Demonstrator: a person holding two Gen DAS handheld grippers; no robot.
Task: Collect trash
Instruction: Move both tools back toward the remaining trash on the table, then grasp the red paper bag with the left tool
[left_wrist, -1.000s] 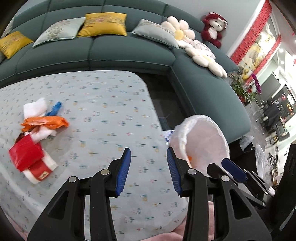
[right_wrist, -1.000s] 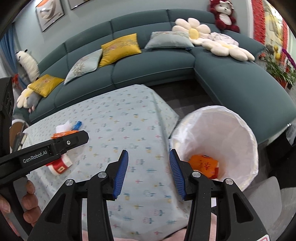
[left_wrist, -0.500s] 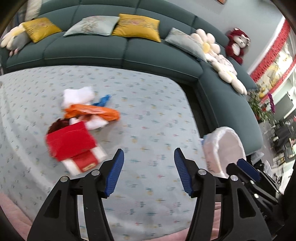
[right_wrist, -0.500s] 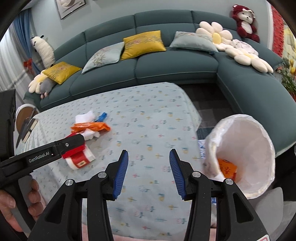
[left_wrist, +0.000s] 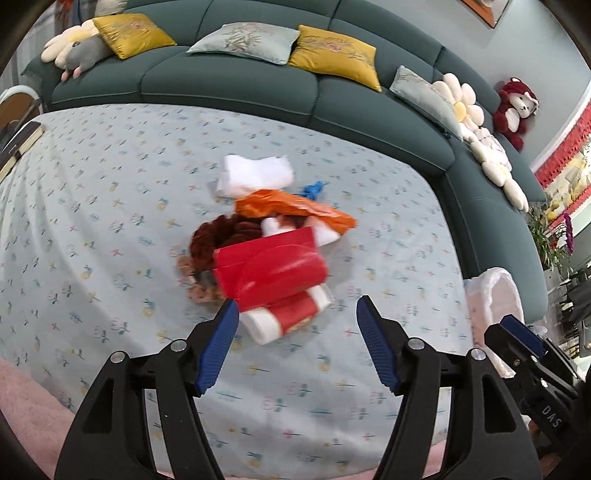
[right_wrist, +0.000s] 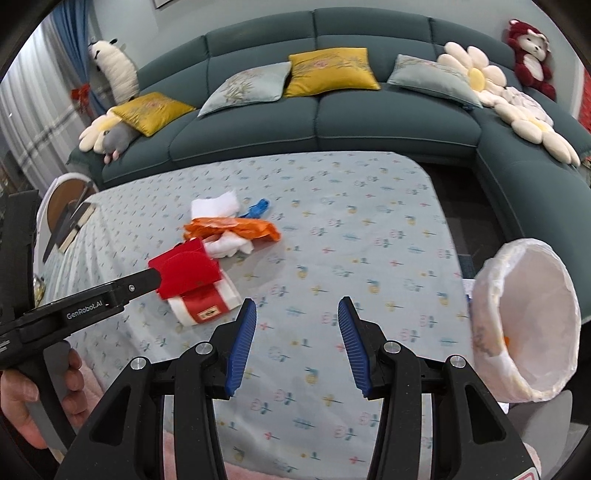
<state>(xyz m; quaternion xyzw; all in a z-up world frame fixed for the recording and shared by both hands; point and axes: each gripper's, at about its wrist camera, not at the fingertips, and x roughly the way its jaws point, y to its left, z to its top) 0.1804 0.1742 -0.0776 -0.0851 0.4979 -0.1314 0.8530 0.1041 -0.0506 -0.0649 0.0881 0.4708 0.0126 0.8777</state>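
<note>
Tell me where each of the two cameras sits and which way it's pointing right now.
Left wrist: on the left gripper, angled down at the trash pile; only its open fingers show.
Right wrist: on the right gripper, angled down at the tablecloth, lined bin at right; its open fingers, the left gripper and a hand show.
Shared: pile, bin, sofa.

Both views are taken from above the near edge of the surface (left_wrist: 110, 206), angled down across it toward the sofa (right_wrist: 369, 125). The left view is set close over the trash pile (left_wrist: 273, 258), with the bin (left_wrist: 495, 299) at its right edge. The right view is set farther right, nearer the bin (right_wrist: 528, 325). Pile, surface, sofa and bin are shared.
</note>
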